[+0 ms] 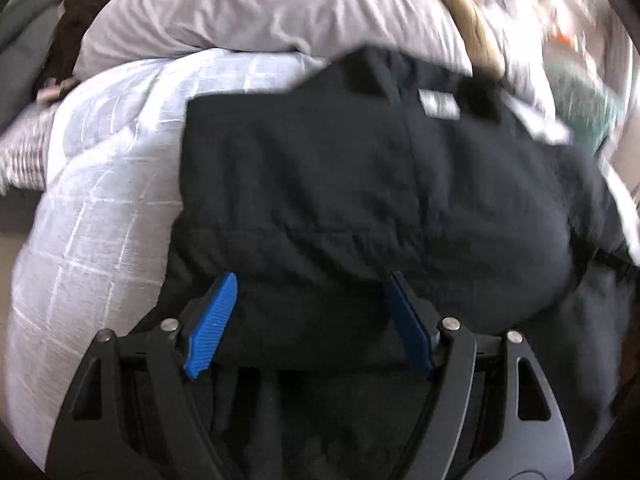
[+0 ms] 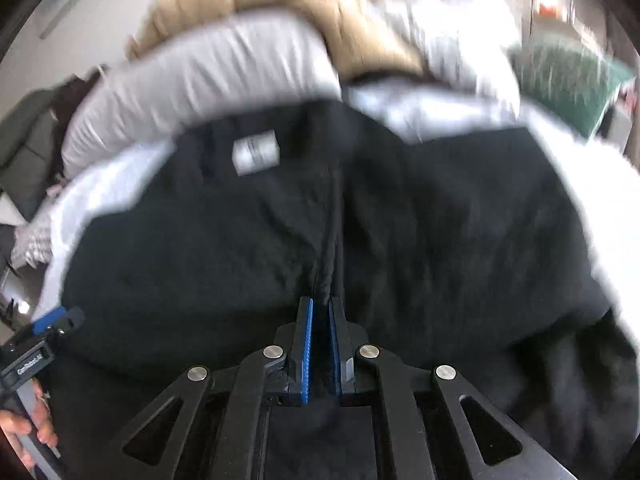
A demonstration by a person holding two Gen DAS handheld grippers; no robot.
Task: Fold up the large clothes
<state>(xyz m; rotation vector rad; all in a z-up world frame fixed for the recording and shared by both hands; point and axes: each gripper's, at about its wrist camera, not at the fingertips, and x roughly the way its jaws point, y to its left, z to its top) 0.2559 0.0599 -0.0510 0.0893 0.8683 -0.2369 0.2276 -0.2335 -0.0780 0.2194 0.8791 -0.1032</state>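
A large black garment (image 1: pixel 360 184) with a white label (image 1: pixel 438 104) lies spread on a pale checked duvet (image 1: pixel 104 184). My left gripper (image 1: pixel 312 284) is open, its blue pads (image 1: pixel 212 328) wide apart just above the garment's near fold. In the right wrist view the same black garment (image 2: pixel 240 240) fills the middle, its label (image 2: pixel 256 152) at the far end. My right gripper (image 2: pixel 321 304) is shut on a ridge of the black cloth. The left gripper (image 2: pixel 52 320) shows at the left edge, held by a hand.
A grey pillow (image 1: pixel 256 8) lies beyond the garment, with a tan blanket (image 2: pixel 280 8) behind it. A green cushion (image 2: pixel 568 80) sits at the right. Dark clothes (image 1: pixel 76 28) lie at the far left. Both views are motion-blurred.
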